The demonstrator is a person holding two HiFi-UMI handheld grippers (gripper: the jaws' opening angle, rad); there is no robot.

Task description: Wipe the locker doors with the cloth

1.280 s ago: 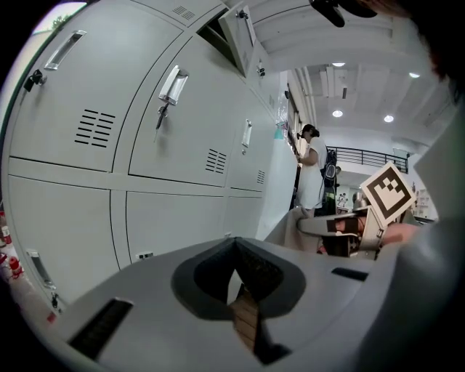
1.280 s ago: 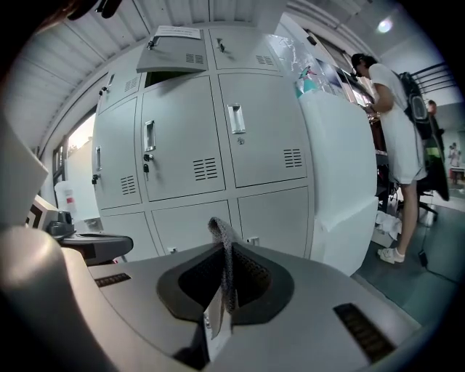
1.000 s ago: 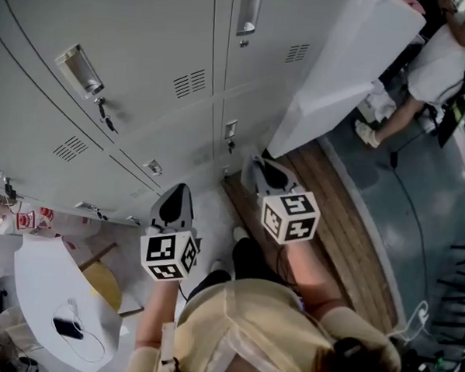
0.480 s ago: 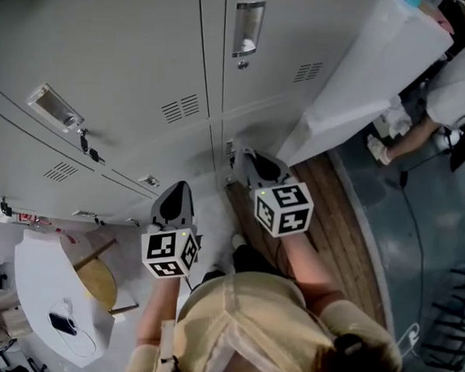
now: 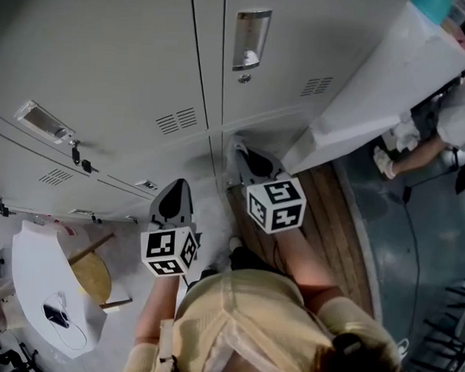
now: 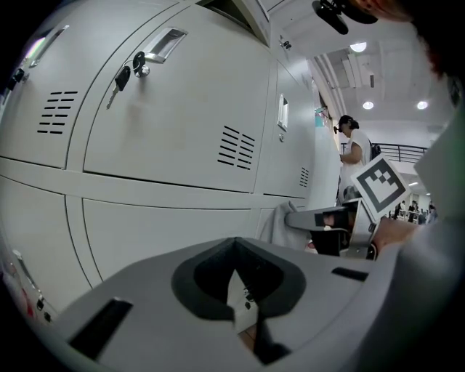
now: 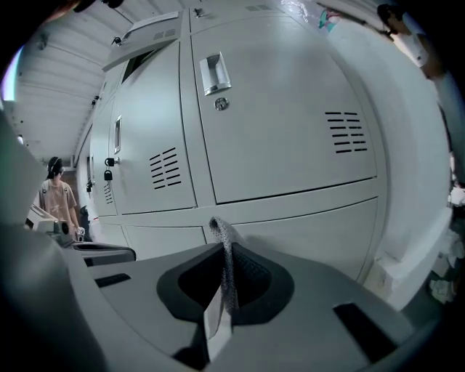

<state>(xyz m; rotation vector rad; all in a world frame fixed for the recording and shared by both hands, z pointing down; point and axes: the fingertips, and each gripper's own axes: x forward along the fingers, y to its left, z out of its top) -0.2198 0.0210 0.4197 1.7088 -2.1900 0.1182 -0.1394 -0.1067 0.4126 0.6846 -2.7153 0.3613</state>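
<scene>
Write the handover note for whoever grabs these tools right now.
Right tool: shut on the cloth, held low in front of the bottom-row locker doors; whether the cloth touches a door is unclear.
Left tool: shut, empty, pointing at the lockers beside it.
Done: cannot tell; no door shows wipe marks.
Left: wipe the doors, upper row included.

I'm seeing the person wearing a pale yellow, short-sleeved top (image 5: 248,326) with dark clothing showing at the legs. The left gripper (image 5: 177,188) and right gripper (image 5: 238,146) are showing smooth grey moulded shells with dark recesses – each is carrying a white cube printed with black square markers.
</scene>
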